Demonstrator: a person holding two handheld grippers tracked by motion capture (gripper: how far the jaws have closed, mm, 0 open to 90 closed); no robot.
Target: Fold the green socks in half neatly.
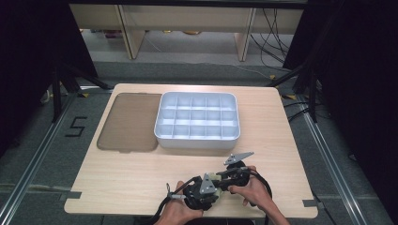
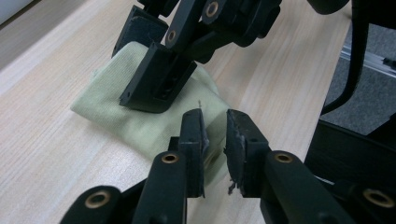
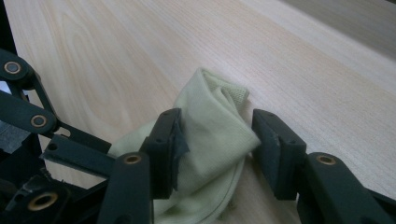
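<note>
Black tools (image 1: 217, 183) – brass pivot pins, grey three-cornered plates, trailing cables.

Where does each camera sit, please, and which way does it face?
High view: above the person's side, looking forward and down on the table and tray; both hands enter from below.
Left gripper view: on the left gripper, looking along its fingers at the cloth and right gripper.
Right gripper view: on the right gripper, fingers astride the cloth.
Both gripper views share the cloth.
</note>
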